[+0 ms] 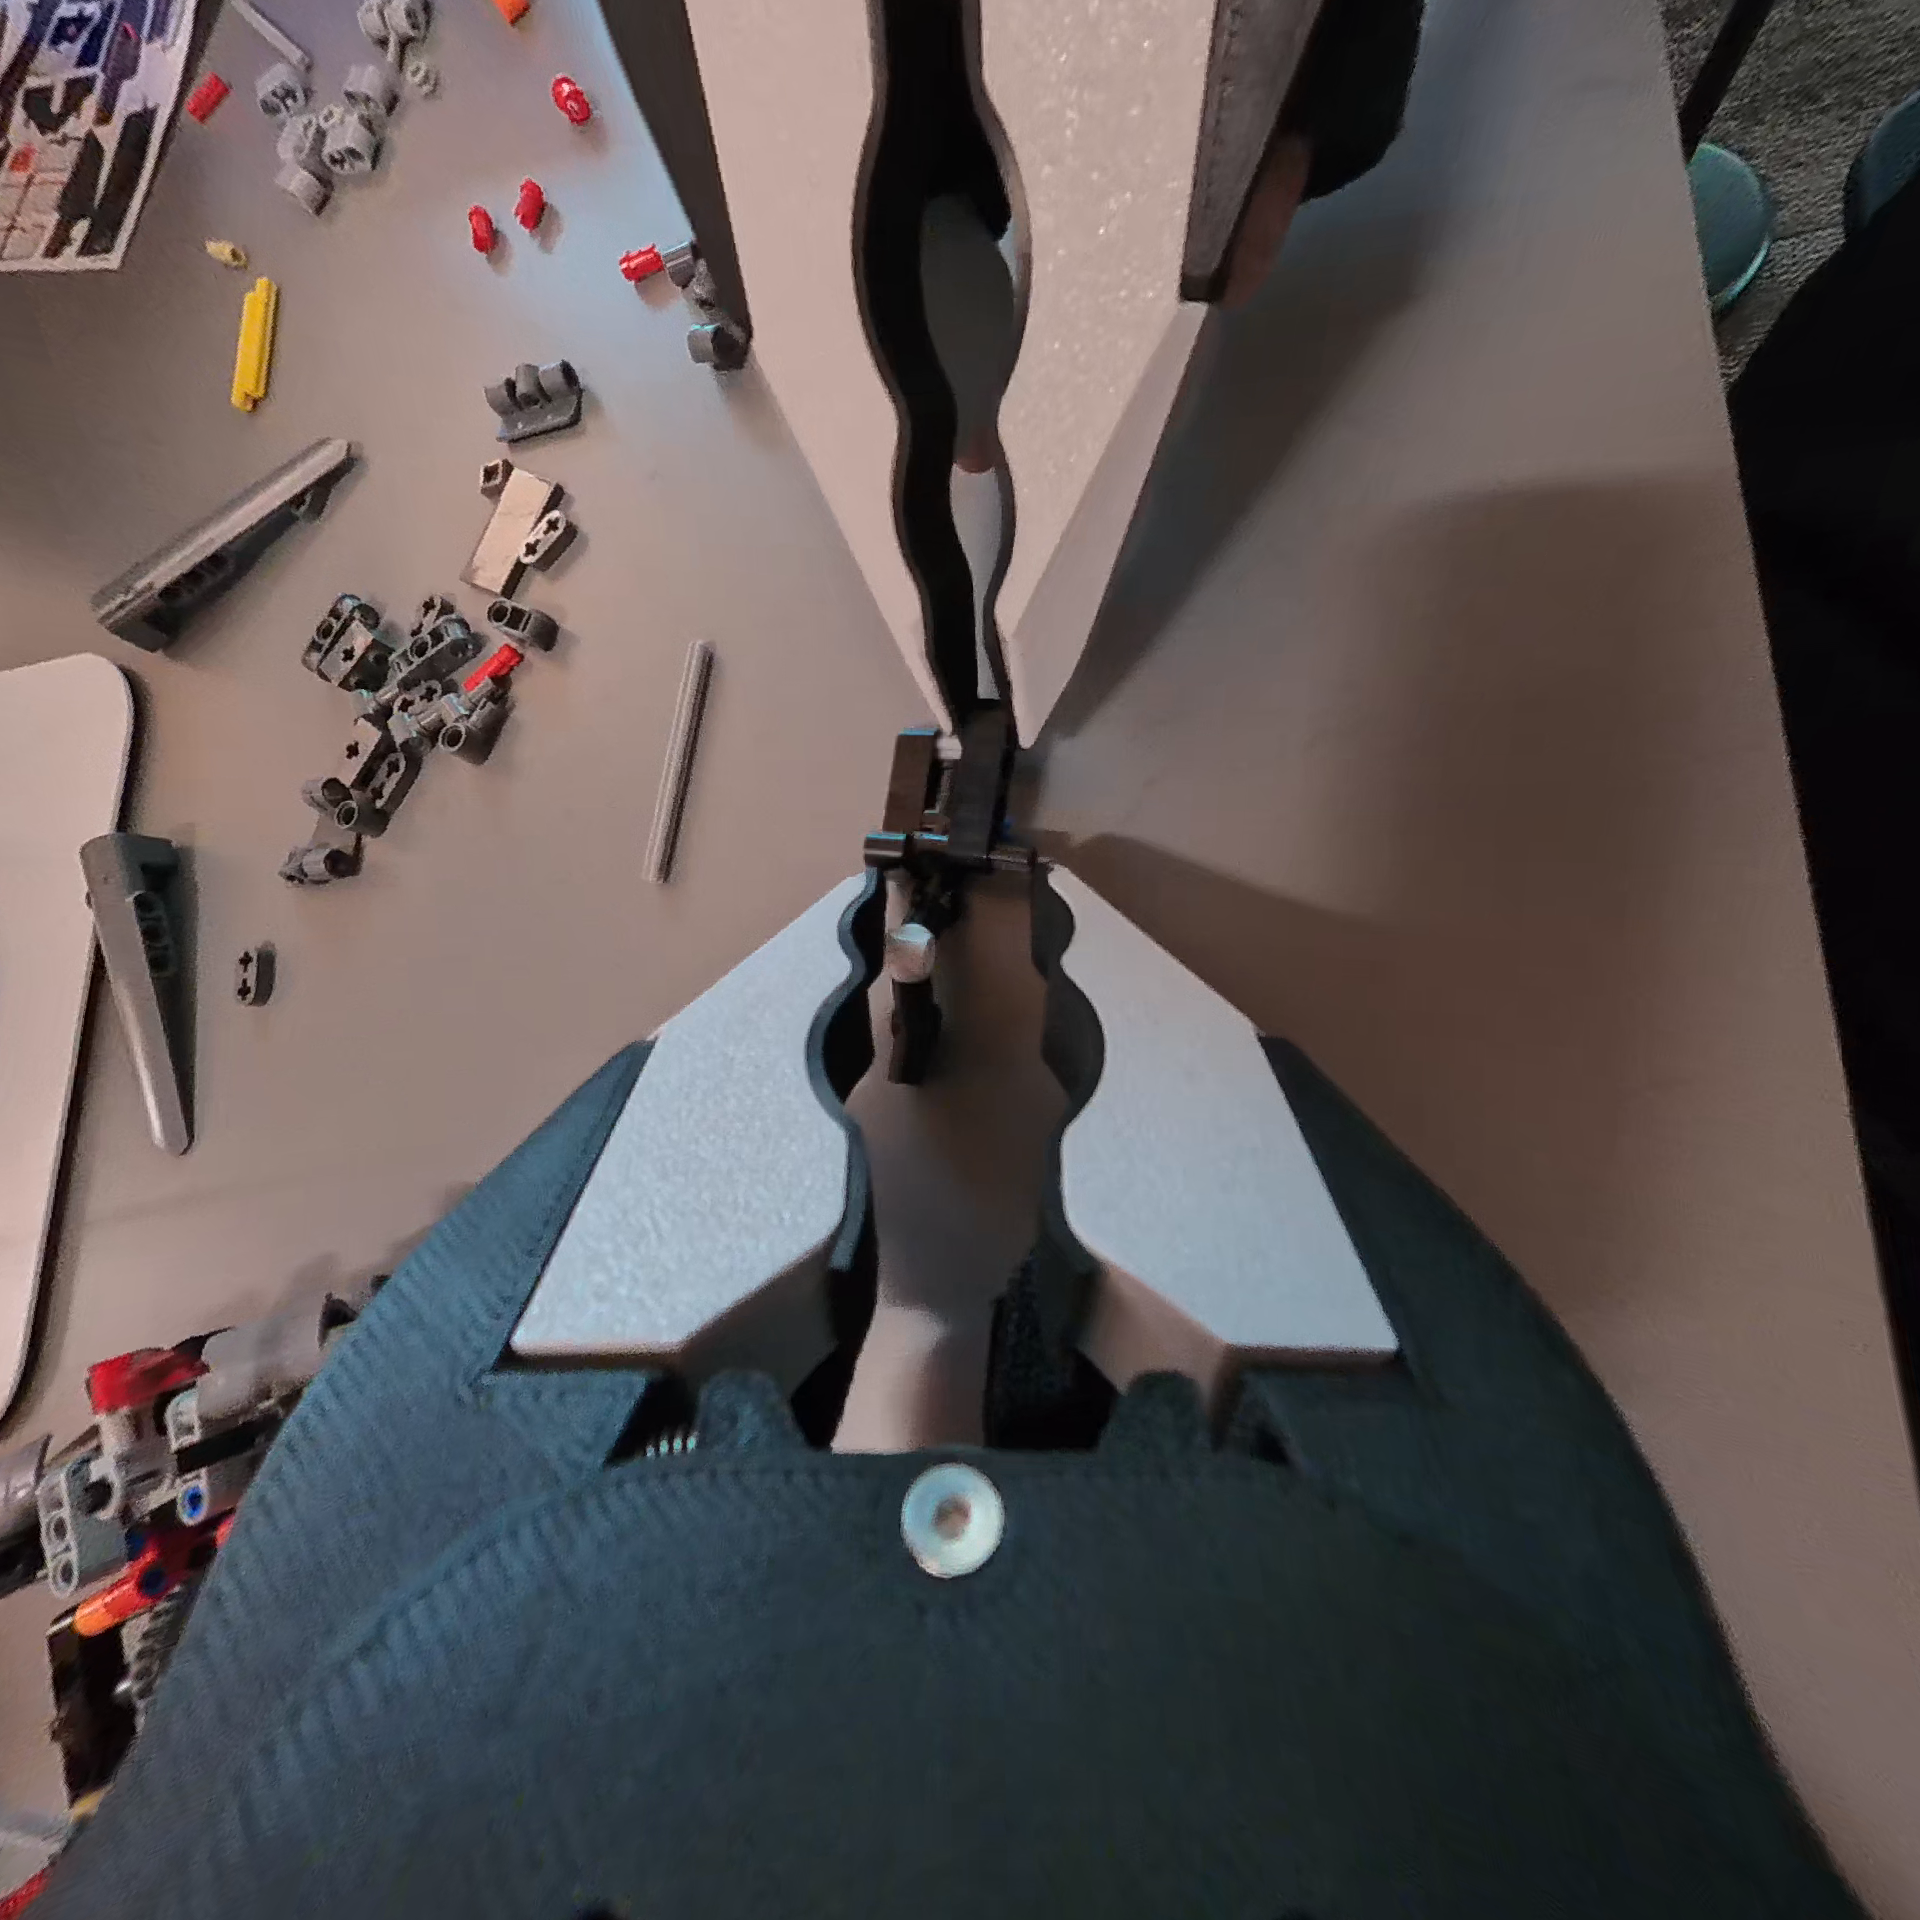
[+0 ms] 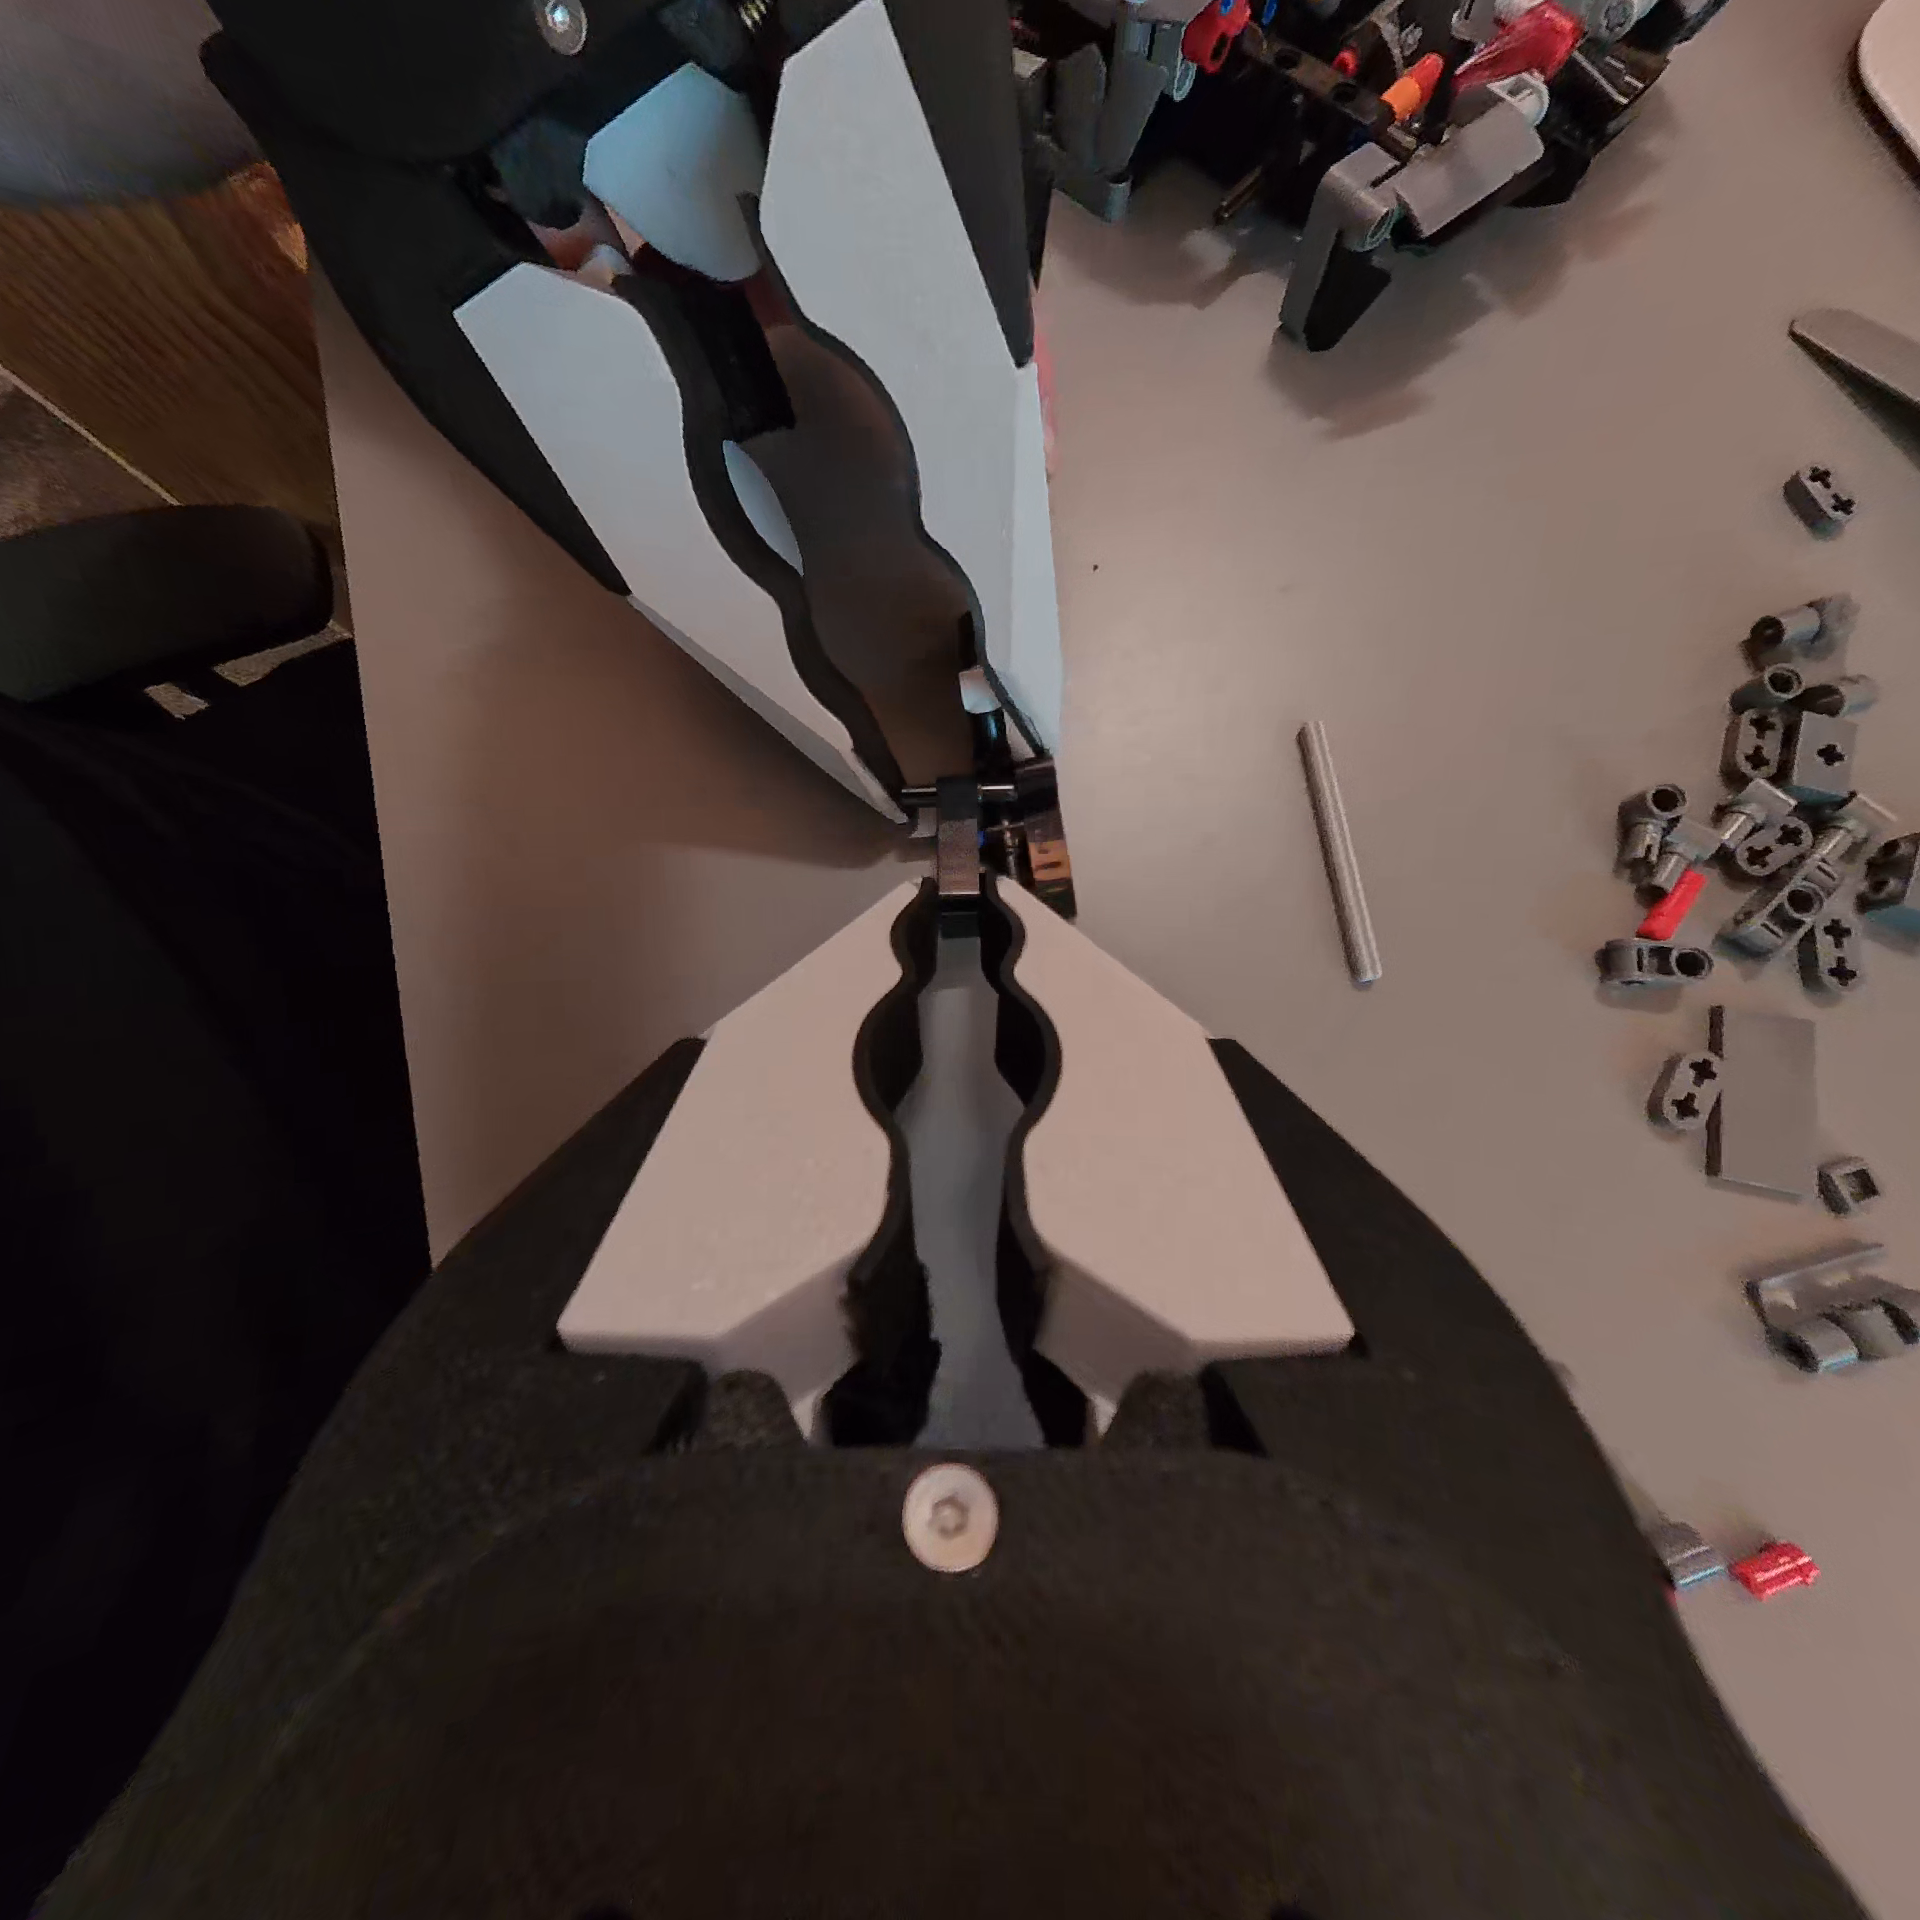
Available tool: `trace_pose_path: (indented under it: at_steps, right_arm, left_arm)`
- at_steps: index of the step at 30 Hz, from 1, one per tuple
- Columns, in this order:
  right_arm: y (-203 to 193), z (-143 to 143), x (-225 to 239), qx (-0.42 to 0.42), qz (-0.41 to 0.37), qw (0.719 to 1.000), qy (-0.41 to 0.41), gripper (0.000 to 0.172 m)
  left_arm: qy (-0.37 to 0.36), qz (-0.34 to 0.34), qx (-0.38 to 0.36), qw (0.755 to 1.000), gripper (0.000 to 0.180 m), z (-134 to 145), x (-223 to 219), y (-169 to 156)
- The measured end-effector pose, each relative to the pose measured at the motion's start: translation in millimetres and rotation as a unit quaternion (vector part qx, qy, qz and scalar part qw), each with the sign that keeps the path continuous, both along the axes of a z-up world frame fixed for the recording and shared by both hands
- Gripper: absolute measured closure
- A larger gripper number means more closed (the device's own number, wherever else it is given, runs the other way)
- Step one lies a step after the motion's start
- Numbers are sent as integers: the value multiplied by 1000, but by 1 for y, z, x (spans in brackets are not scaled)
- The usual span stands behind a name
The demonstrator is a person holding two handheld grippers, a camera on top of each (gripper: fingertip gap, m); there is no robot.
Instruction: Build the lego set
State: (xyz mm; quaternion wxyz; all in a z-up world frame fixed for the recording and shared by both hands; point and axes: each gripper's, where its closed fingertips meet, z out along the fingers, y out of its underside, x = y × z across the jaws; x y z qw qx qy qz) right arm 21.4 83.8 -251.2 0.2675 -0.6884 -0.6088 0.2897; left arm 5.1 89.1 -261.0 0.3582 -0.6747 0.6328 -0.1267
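Observation:
Both grippers meet tip to tip over the table on a small black assembly of building-toy pieces. My left gripper has its fingertips on the two ends of the assembly's black cross axle. A grey-capped peg and a black beam hang between its fingers. My right gripper is shut on the assembly's upright black beam. The right gripper shows in the left wrist view, coming from the top. The left gripper shows in the right wrist view.
On the grey table lie a long grey axle, a pile of grey connectors, grey panels, red pins, a yellow axle and a printed sheet. A partly built model stands at lower left. The table edge runs at right. My left and right fingertips are right by each other.

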Motion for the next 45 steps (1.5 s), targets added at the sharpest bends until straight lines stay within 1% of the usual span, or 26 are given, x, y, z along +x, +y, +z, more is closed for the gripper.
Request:
trace_pose_path:
  at_steps: [3, 9, 17, 22, 27, 34, 37, 41, 45]
  right_arm:
    - [-1, 0, 0, -1, -12, 1000, 3, 167]
    - [-4, -4, 0, 1, -17, 1000, 4, 167]
    - [-5, -4, 4, 27, -26, 999, 7, 156]
    - [-4, -3, 11, 44, -31, 999, -1, 158]
    - [-5, -10, 4, 53, -23, 998, -14, 166]
    - [-5, -10, 2, 47, -19, 999, -9, 166]
    - [-6, -9, 1, 43, -15, 999, -3, 167]
    - [-9, -9, 1, 44, -8, 999, 0, 166]
    - [-10, -10, 0, 48, -1, 999, 2, 167]
  left_arm:
    - [2, 0, 16, 1000, 152, 1, -1, 1]
    - [-6, -10, 13, 1000, 148, 1, -2, 1]
    - [-11, -9, 19, 1000, 152, 1, -3, 4]
    - [-10, -10, 24, 1000, 153, 1, -3, 3]
    - [-10, -9, 24, 1000, 154, 1, -2, 4]
    - [-12, -9, 26, 1000, 154, 1, -4, 4]
    - [-10, -8, 29, 999, 149, 2, -5, 3]
    - [-4, -4, 46, 999, 146, 3, -9, 2]
    - [-1, -14, 62, 998, 148, 4, -8, -5]
